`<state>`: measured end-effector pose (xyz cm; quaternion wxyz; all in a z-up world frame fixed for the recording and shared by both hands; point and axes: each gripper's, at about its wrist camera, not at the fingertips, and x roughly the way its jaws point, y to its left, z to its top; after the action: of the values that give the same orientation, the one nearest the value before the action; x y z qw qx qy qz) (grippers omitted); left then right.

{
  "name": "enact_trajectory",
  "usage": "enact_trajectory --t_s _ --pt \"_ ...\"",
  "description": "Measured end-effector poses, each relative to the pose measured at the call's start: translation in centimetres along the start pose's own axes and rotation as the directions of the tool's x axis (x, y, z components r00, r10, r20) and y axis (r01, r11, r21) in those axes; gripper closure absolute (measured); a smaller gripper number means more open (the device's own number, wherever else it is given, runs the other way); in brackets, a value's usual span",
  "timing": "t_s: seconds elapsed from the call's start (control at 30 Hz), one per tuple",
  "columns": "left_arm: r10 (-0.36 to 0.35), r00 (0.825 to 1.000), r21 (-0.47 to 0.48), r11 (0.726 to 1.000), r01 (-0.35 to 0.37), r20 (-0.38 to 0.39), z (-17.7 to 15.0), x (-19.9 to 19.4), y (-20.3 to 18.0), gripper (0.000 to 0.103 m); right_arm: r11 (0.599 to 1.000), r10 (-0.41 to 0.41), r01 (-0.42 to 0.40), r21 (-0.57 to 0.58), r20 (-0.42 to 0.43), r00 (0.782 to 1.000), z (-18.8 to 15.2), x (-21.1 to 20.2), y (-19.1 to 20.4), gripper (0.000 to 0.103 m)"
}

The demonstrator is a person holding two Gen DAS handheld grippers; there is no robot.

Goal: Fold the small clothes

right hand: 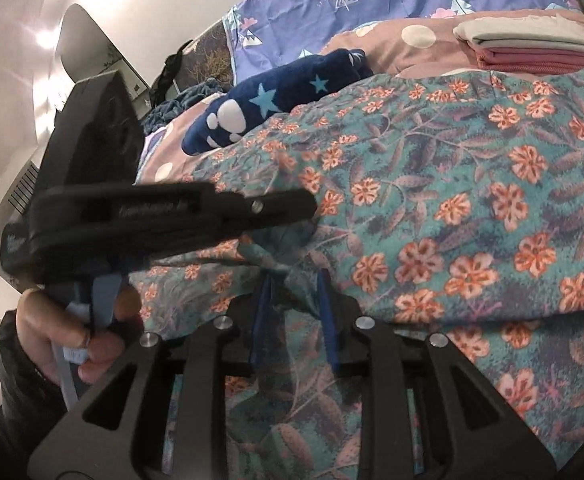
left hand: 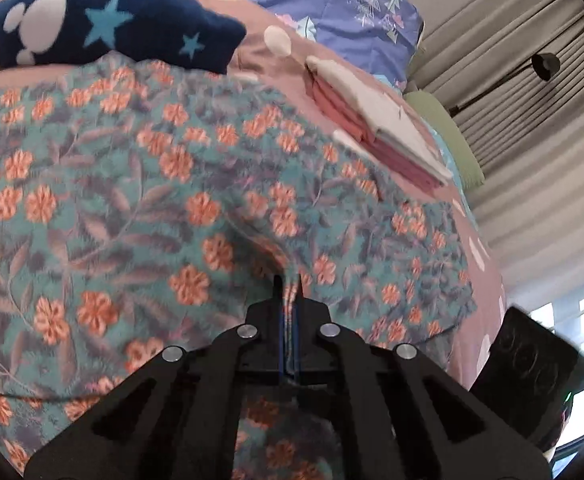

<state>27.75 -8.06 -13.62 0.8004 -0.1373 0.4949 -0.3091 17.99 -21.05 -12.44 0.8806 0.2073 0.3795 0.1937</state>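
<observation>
Left wrist view: left hand-held gripper (left hand: pixel 288 285) pinches a raised fold of the floral garment (left hand: pixel 140 184), which lies spread over the bed (left hand: pixel 467 336). Right hand-held gripper (right hand: pixel 294 280) reaches level along the cloth, fingers spread, fabric between them. A hand (right hand: pixel 66 336) grips the left tool's handle.
</observation>
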Motion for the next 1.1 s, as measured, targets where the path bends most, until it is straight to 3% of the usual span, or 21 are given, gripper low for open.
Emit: enact_trajectory --t_s 0.1,0.2,0.33,0.37,0.43,0.57,0.77,0.83,0.87,0.9,1.0,1.1 --pt "-0.027 0.995 0.050 0.998 0.022 0.092 1.4 -2.8 -2.1 0.101 0.999 0.045 -0.043 -0.026 0.052 0.998 -0.2 -1.6 0.3 0.067" --pt "-0.069 0.975 0.103 0.994 0.048 0.210 3.1 -7.2 -4.3 0.101 1.000 0.026 -0.025 -0.014 0.083 0.996 -0.2 -2.1 0.1 0.063" --pt "-0.070 0.944 0.182 0.983 0.011 0.322 4.2 -12.9 -6.1 0.101 0.982 -0.151 0.120 0.149 0.223 0.963 0.4 -4.1 -2.7 0.062" --pt "-0.055 0.935 0.197 0.980 -0.017 0.351 4.2 -14.1 -6.1 0.101 0.967 -0.194 0.149 0.209 0.211 0.958 0.5 -4.1 -3.9 0.063" --pt "-0.020 0.920 0.207 0.976 -0.066 0.391 4.1 -16.0 -5.6 0.101 0.941 -0.196 0.148 0.304 0.136 0.971 0.6 -3.1 -6.3 0.072" --pt "0.058 0.897 0.135 0.982 -0.129 0.438 4.2 -18.6 -2.3 0.101 0.944 -0.235 0.194 0.267 0.130 0.963 0.8 -2.9 -5.8 0.075" --pt "0.158 0.881 0.027 0.982 -0.189 0.446 3.2 -20.9 3.7 0.101 0.942 -0.292 0.266 0.206 0.106 0.950 0.9 -2.8 -4.7 0.075" --pt "0.193 0.883 0.008 0.976 -0.218 0.429 2.4 -20.7 5.4 0.101 0.940 -0.323 0.310 0.138 0.078 0.943 0.6 -2.5 -3.4 0.067" --pt "0.208 0.884 0.001 0.973 -0.229 0.418 1.9 -20.5 6.2 0.101 0.943 -0.323 0.316 0.103 0.056 0.945 -0.1 -2.5 -2.6 0.056" --pt "0.218 0.885 -0.005 0.972 -0.237 0.410 1.5 -20.4 6.9 0.101 0.943 -0.330 0.327 0.056 0.047 0.943 -0.7 -2.5 -1.7 0.052" --pt "0.279 0.891 -0.051 0.959 -0.280 0.358 -0.4 -18.8 10.3 0.101 0.948 -0.318 0.318 -0.032 0.013 0.948 -2.0 -3.3 0.0 0.047" --pt "0.304 0.916 -0.102 0.953 -0.287 0.262 -2.5 -16.2 14.3 0.100 0.960 -0.264 0.256 -0.114 -0.060 0.963 -2.5 -4.1 1.1 0.044"
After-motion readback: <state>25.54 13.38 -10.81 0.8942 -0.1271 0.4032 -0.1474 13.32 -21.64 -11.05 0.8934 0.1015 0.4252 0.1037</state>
